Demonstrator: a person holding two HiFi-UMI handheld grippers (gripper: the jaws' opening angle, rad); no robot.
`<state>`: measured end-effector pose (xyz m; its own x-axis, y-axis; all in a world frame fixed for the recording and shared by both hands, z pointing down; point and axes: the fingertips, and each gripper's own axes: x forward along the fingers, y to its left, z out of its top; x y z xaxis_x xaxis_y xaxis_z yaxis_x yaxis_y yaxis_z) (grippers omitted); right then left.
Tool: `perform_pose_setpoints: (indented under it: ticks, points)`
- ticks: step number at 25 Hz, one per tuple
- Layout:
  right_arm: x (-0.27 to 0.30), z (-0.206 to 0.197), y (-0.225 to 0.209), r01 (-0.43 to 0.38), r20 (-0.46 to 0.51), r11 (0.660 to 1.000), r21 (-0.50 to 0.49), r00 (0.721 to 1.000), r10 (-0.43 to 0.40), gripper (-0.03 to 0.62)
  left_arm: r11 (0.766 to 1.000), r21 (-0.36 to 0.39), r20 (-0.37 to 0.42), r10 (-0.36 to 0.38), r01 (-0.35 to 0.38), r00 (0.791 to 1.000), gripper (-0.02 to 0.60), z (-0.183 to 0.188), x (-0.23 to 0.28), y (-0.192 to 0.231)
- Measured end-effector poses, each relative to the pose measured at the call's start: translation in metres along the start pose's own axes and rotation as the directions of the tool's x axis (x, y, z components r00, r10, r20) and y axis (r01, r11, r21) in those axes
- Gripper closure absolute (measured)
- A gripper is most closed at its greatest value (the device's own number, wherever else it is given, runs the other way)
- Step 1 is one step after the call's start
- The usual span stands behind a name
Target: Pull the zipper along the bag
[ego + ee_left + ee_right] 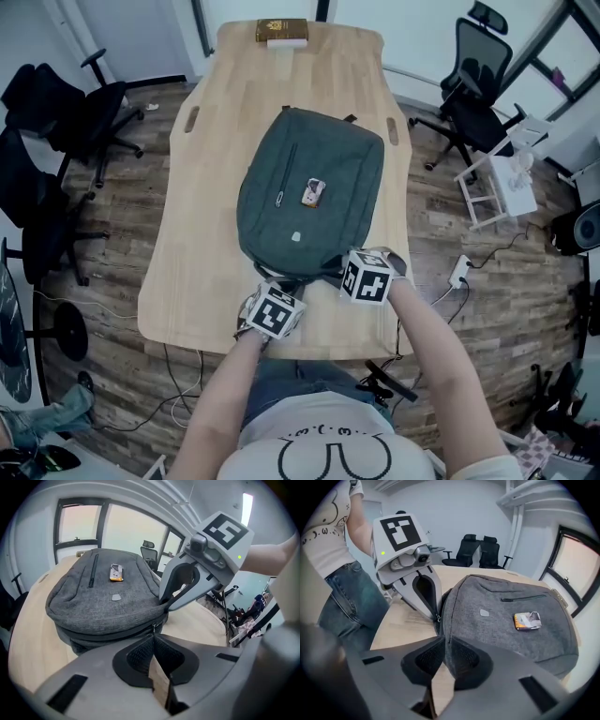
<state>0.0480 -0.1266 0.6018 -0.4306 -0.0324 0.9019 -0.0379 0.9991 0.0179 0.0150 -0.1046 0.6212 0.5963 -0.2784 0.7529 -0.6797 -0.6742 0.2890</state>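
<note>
The grey backpack (347,178) lies flat on the wooden table (202,281), its long axis running away from the person toward the table's far end, and both grippers sit at its near end. The left gripper (153,637) has its jaws fully together, and the metal zipper pull (153,628) shows right at their tip, so it appears pinched there. The right gripper (445,643) is just beside it, its jaws nearly closed on a fold of the backpack's grey fabric at the edge, apparently as an anchor. What the coming move turns on is how the zipper track (112,637) lies from the left jaws. In the left gripper view it shows as a dark band along the side wall, leading off to the left round the curved near end, crosswise to the bag's long axis. The pull would likely have to follow that curve, away from the right gripper's hold. The left hand holds the pull and is the one to travel.
</note>
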Motion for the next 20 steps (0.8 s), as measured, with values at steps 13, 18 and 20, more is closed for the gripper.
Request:
perform_pose_setpoints:
  ticks: [13, 18, 20]
  points:
    - [-0.001, -0.001, 0.003, 0.011, -0.011, 0.997, -0.078, 1.000, -0.012, 0.505, 0.994, -0.057, -0.044, 0.090, -0.093, 0.995, 0.566, -0.017, -0.049, 0.094]
    - [-0.001, 0.001, 0.003, 0.000, -0.032, 0.993, -0.119, 0.999, -0.004, 0.507, 0.987, 0.023, -0.096, 0.158, -0.157, 0.983, 0.566, -0.015, -0.064, 0.134]
    - [-0.001, 0.001, 0.005, -0.007, -0.031, 0.993, -0.119, 1.000, 0.003, 0.507, 0.980, 0.058, -0.116, 0.198, -0.192, 0.973, 0.566, -0.012, -0.064, 0.153]
